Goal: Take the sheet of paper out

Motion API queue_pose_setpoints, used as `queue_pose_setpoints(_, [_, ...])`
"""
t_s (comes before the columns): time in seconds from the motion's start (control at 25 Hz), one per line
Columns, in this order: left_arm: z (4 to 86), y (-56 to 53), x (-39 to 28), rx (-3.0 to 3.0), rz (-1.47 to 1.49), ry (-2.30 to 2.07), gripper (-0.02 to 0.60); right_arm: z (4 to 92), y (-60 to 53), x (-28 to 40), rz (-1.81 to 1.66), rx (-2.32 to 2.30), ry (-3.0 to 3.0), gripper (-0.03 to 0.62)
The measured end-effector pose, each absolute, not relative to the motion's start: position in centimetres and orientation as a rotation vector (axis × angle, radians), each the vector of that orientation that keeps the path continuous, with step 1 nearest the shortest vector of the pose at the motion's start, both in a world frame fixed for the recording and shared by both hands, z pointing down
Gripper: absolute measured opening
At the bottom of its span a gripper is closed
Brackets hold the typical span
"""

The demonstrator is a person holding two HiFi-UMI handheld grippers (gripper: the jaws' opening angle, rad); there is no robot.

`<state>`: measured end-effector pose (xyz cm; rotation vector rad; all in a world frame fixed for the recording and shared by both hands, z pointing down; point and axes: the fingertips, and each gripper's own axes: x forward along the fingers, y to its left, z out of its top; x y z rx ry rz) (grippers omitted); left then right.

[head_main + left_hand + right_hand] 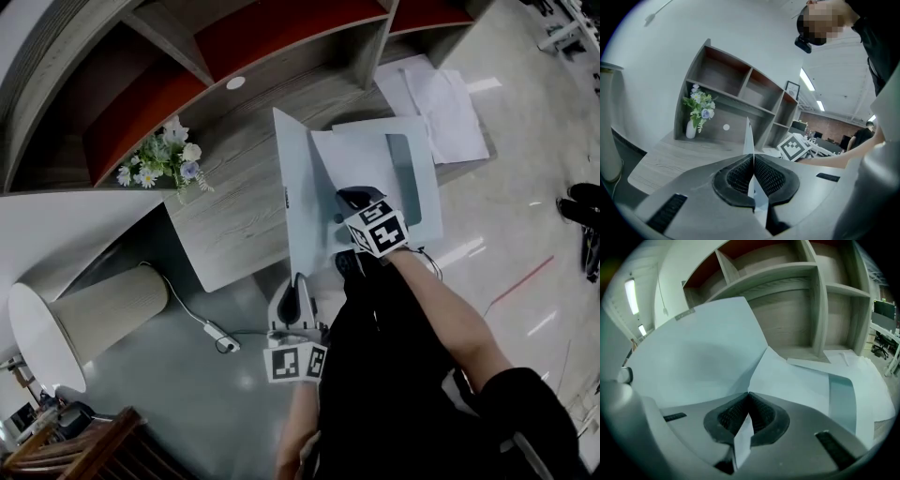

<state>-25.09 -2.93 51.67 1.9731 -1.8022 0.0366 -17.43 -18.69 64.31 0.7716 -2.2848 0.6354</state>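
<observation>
Desk [234, 220] holds flowers [165, 159], loose papers [442, 105], open folder [298, 202].

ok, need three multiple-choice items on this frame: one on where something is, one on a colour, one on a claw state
1. Where do the flowers stand?
A. On the desk, left of the folder in the head view
B. On a top shelf
C. On the floor

2. What colour are the shelf back panels?
A. Blue
B. Red
C. Yellow

3. What is the right claw doing?
A. Open above the desk
B. Shut on the flowers
C. Shut on the sheet of paper

Answers:
1 A: the head view shows them on the desktop, beside the raised folder cover.
2 B: the compartment backs show red in the head view.
3 C: the right gripper view shows the pads together with paper running through them.
</observation>
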Motion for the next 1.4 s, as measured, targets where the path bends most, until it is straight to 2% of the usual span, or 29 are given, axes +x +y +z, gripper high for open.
queue_pose_setpoints(0.4, [51.3,-3.1,-23.7,2.06,0.039,-1.759,0.017,56.4,-17.6,-15.5,0.618,0.863,-2.424,0.014])
queue_pose_setpoints(1.4, [49.3,-3.0,-19.6,2.178,0.076,-1.747,0.026,43.1,-13.9,-7.1,0.548,0.958,-2.702,0.014])
